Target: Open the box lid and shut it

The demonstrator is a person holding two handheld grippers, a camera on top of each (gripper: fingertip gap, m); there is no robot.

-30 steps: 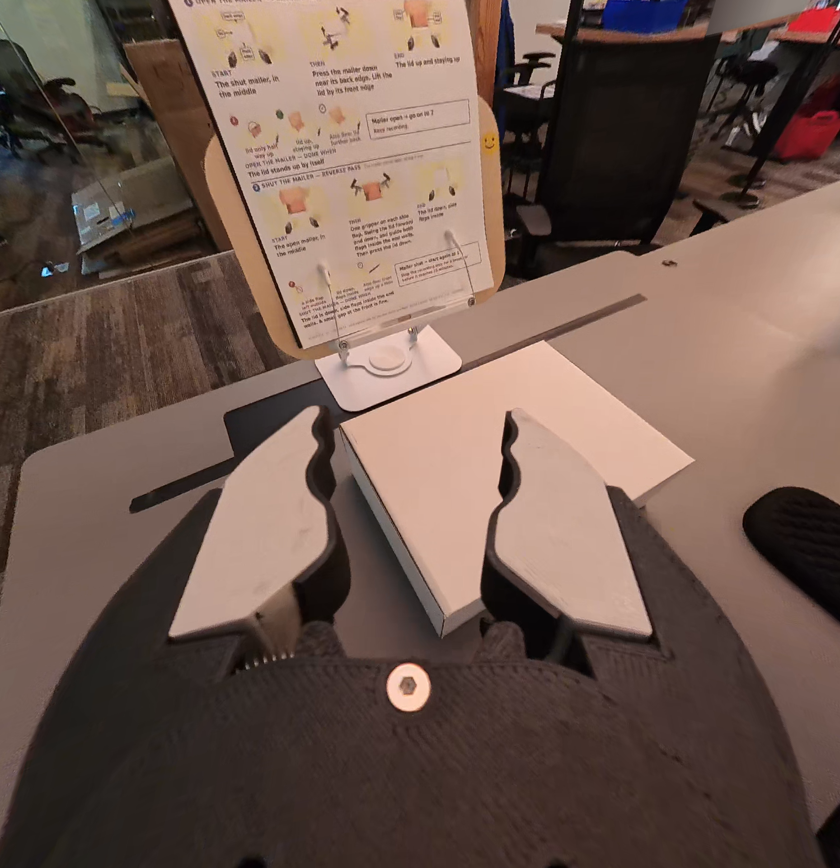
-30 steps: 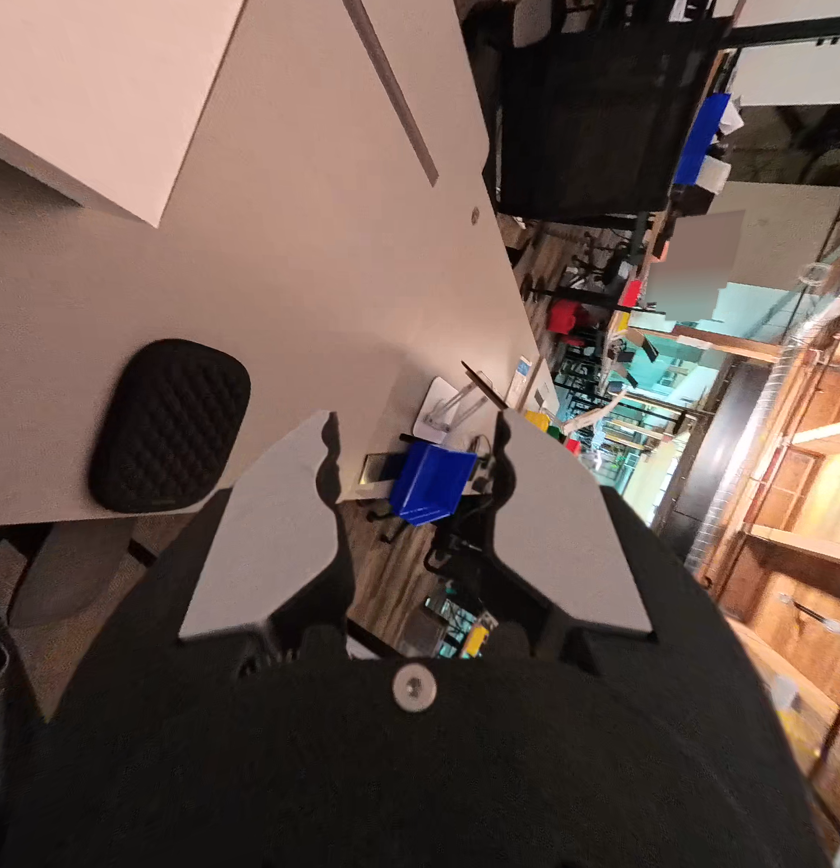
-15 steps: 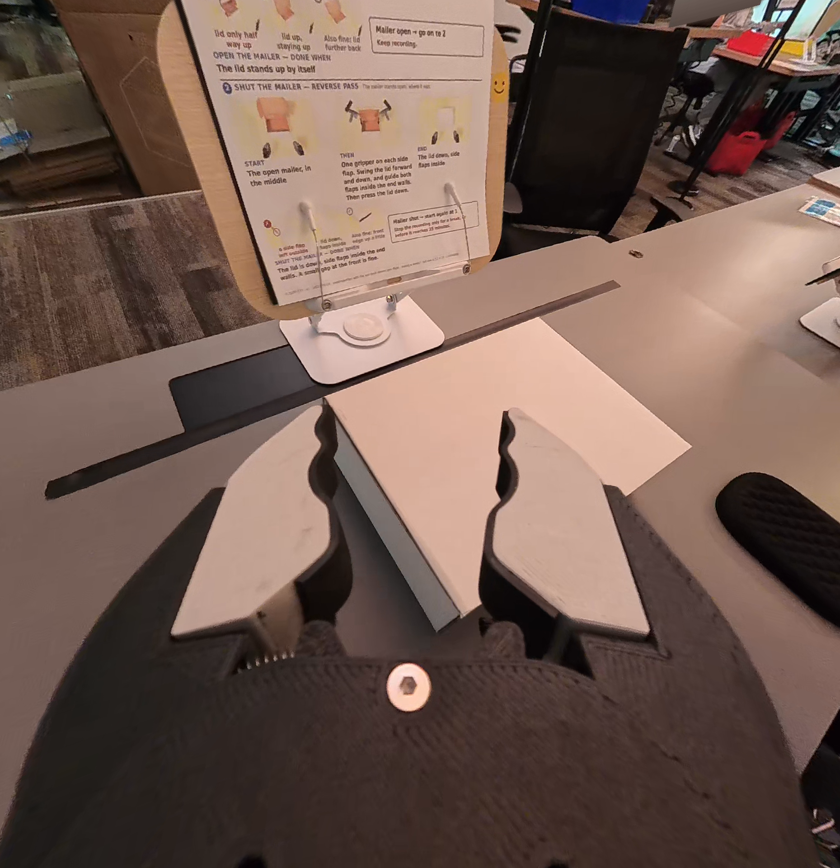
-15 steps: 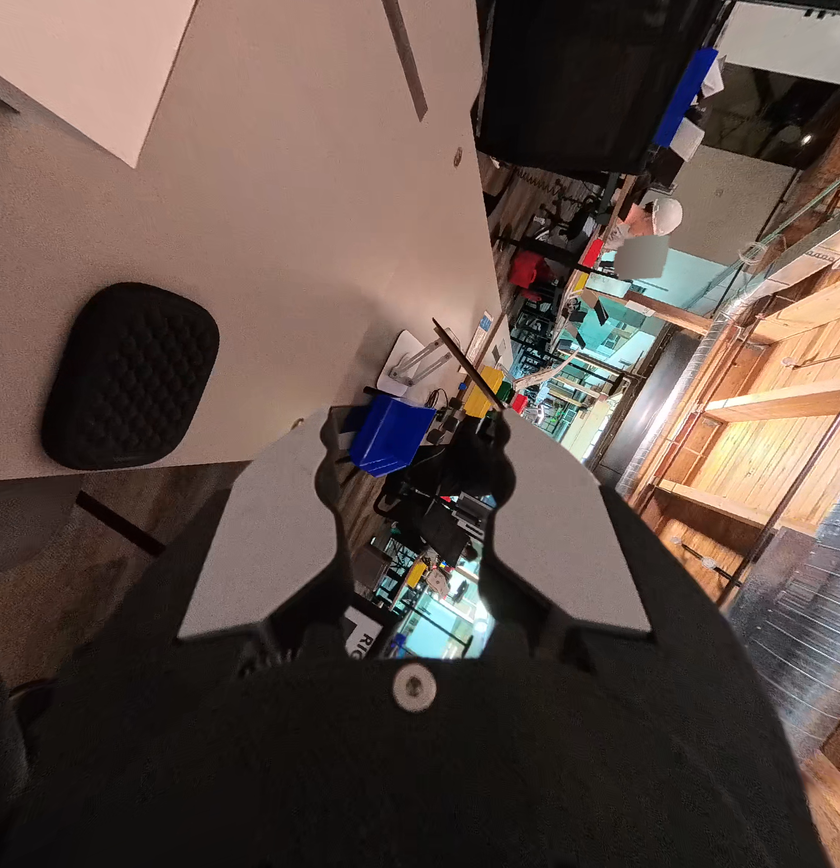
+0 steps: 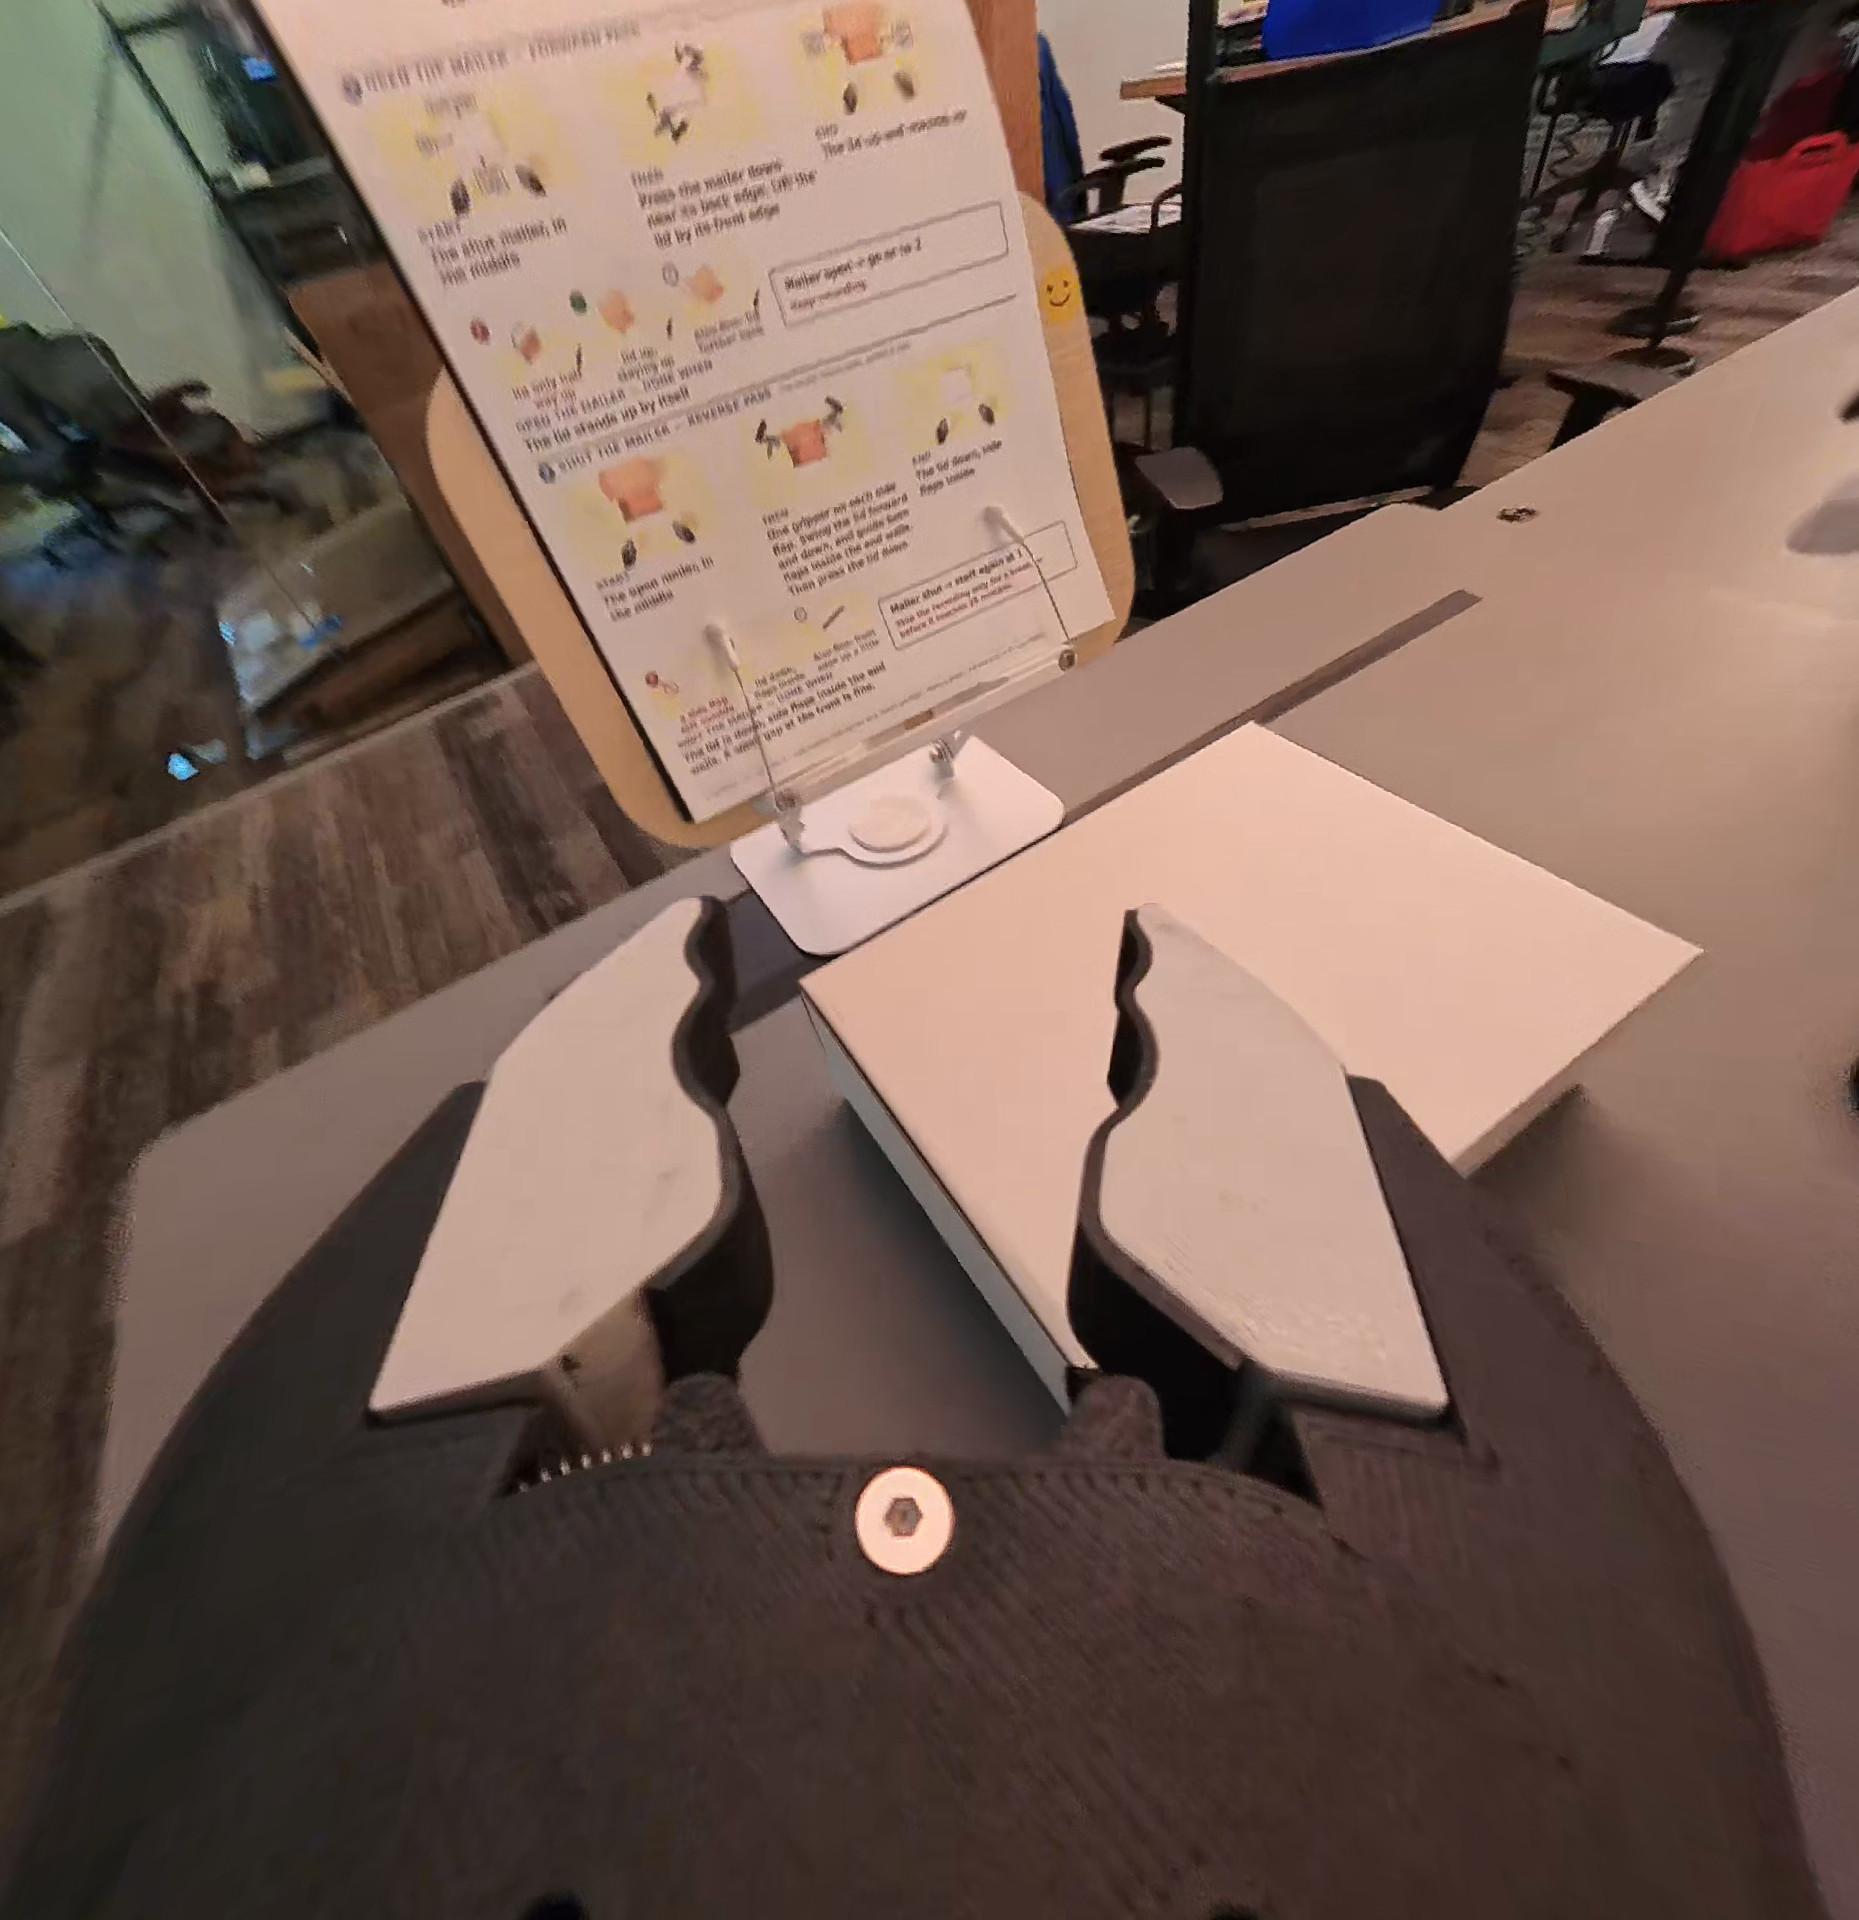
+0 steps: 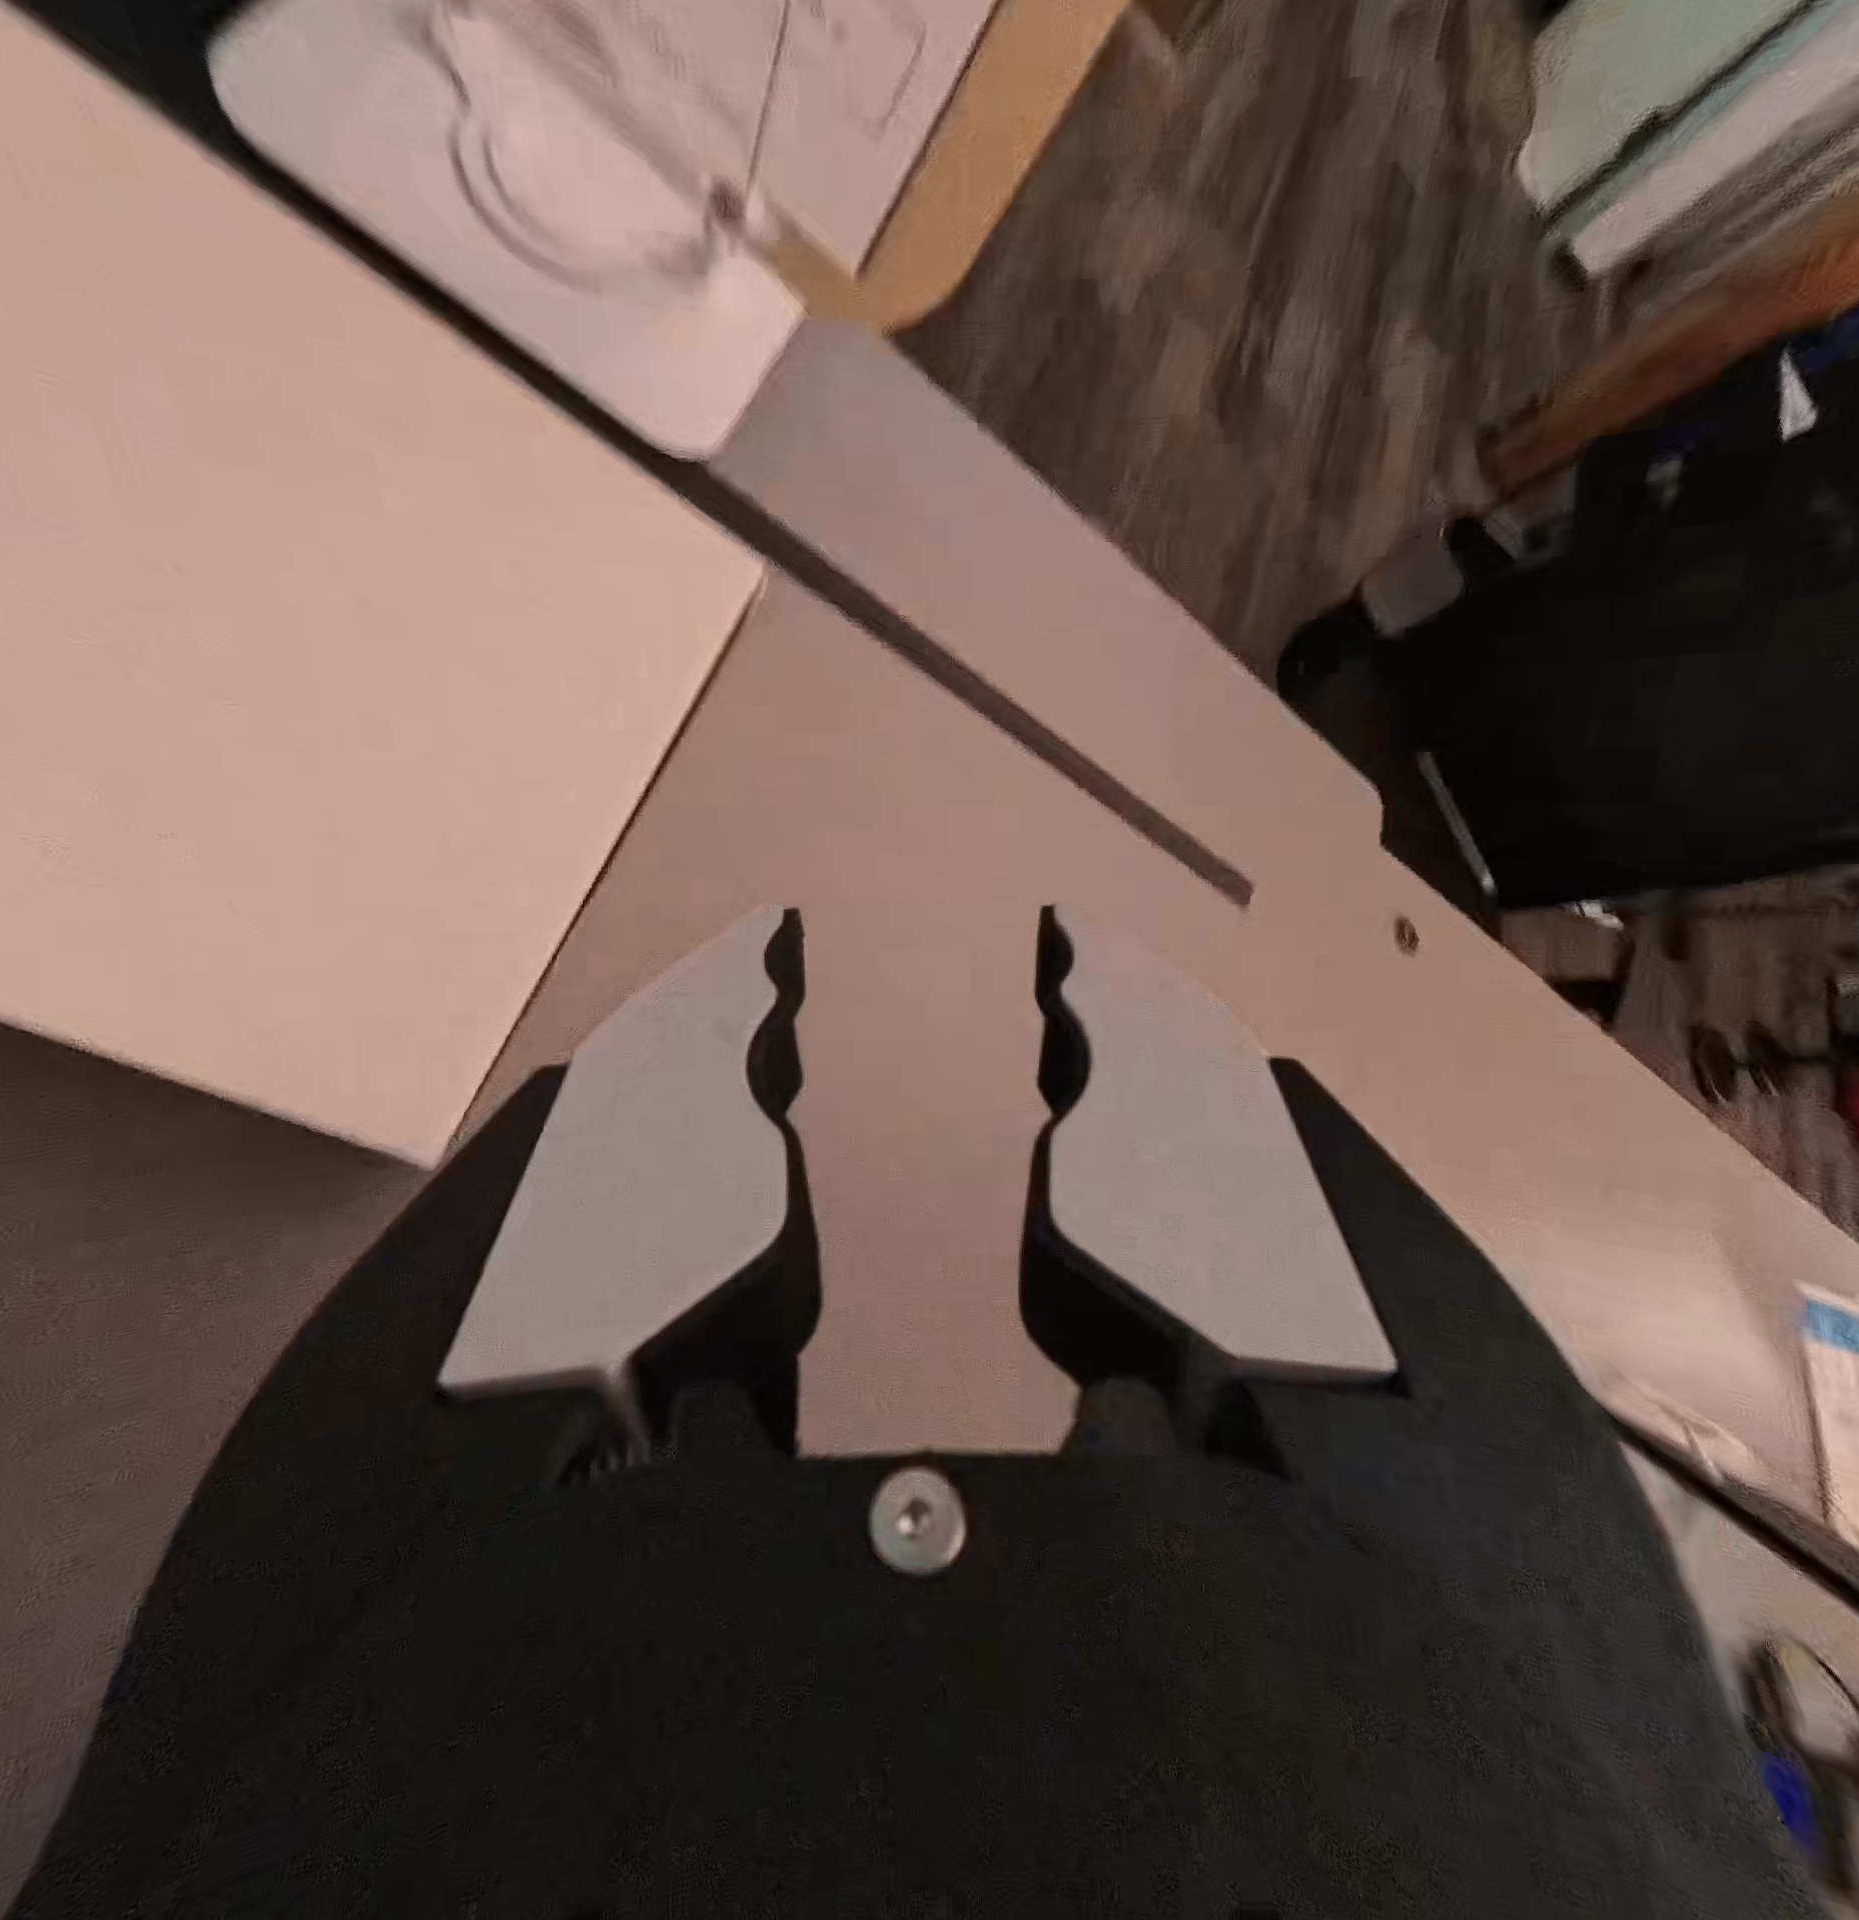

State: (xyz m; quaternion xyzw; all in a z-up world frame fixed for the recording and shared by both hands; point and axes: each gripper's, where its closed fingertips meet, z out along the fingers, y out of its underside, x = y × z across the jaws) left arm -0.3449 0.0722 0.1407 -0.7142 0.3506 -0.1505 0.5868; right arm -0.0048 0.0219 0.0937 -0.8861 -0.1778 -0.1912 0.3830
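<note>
Box sits flat on grey table, lid down, just ahead of instruction stand; likely light, stiff card with slick faces; grip lid's front edge. Left gripper jaws spread over its near corner; right gripper jaws parted, empty, beside it.

Grey table: shut white box, sheet stand, maybe touching.

Flat white box, lid shut, lying on the grey table

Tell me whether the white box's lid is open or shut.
Shut. The box lies flat on the table, its lid level on top with no raised edge or gap showing. Neither claw touches it.
</note>
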